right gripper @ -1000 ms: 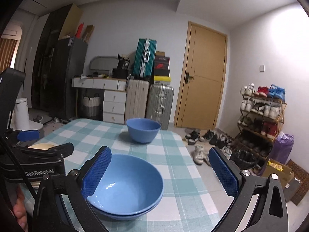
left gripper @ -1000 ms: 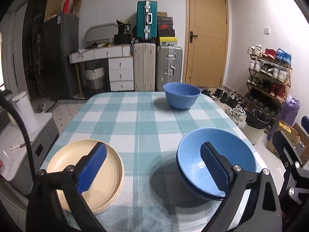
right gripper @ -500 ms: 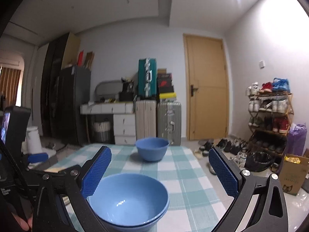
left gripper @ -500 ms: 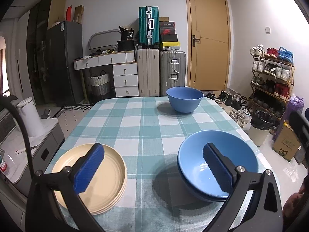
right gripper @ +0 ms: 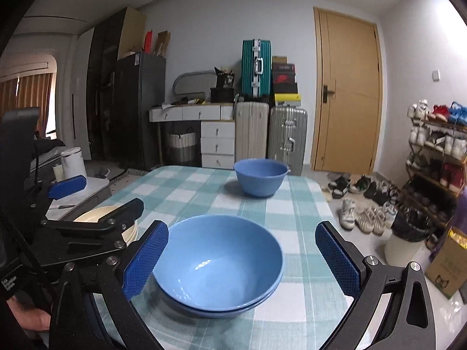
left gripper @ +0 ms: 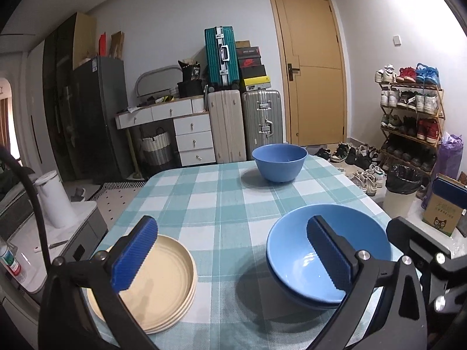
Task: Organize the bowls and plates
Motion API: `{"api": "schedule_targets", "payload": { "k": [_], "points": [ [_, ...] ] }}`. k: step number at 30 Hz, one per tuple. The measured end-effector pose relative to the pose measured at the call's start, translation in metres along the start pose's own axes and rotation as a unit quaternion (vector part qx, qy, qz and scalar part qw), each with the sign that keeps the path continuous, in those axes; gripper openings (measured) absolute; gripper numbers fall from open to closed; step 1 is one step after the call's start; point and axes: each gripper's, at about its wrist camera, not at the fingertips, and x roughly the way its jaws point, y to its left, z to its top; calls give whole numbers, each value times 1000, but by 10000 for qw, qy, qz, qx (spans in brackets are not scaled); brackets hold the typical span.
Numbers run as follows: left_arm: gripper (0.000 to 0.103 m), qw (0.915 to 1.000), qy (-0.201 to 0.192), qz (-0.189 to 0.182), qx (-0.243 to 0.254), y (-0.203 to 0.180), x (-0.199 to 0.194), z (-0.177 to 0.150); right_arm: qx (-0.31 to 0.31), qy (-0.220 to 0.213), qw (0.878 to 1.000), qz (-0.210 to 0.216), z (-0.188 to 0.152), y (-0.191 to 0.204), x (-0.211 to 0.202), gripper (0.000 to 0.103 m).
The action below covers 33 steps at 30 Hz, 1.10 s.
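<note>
Now both tools spread wide, empty: left gripper [left gripper: 230, 255], right gripper [right gripper: 240, 258]. Stacked blue bowls [right gripper: 217, 265] on checked table [left gripper: 219, 204] near edge; cream plates [left gripper: 163, 283] just left; single blue bowl [left gripper: 279, 162] at far end.

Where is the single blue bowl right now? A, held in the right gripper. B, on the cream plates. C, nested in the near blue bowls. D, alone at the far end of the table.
D: the single bowl stands by itself at the far end of the table, apart from the stacked bowls and the plates, and both grippers are open and empty.
</note>
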Motion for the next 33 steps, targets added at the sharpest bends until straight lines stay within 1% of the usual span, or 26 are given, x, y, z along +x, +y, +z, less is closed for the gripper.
{"api": "schedule_targets", "payload": {
  "k": [2,4,6,8,10,12,17,24,25,27,28,30,33],
  "points": [
    [103,9999,20,-155,-70,1,0,1,10,-71,10000,-50,-1,-3,-3,102],
    [103,9996,-8,-221,-193,3,-1,2,-34,-103,9999,-76,-2,-1,-5,102],
    [103,9993,-121,-195,-278,5,-4,3,-84,-4,9998,-205,-2,0,-4,102],
    [103,9989,-302,-93,-336,6,-8,3,-107,40,9997,-222,-2,0,-1,102],
    [103,9982,-373,-8,-463,9,-10,3,-64,73,9997,-210,-1,0,-1,102],
    [103,9978,-384,-1,-539,11,-11,3,-10,94,9997,-224,-1,-3,-1,102],
    [103,9972,-274,261,-650,15,-6,3,28,-2,9997,-243,-1,-6,-4,102],
    [103,9959,70,523,-732,21,6,3,19,35,9999,-123,-2,-4,-2,102],
    [103,9958,111,523,-742,22,8,3,34,43,9999,-107,-2,-5,-1,102],
    [103,9959,299,354,-783,26,11,5,86,43,9999,-87,-2,-7,-1,102],
    [103,9959,307,333,-782,26,10,6,104,42,9999,-94,-2,-7,0,102],
    [103,9955,203,482,-789,27,6,7,171,17,9998,-106,-1,-10,-1,102],
    [103,9951,140,474,-858,31,2,7,274,-16,9996,-93,-1,-14,-3,102]
  ]
}}
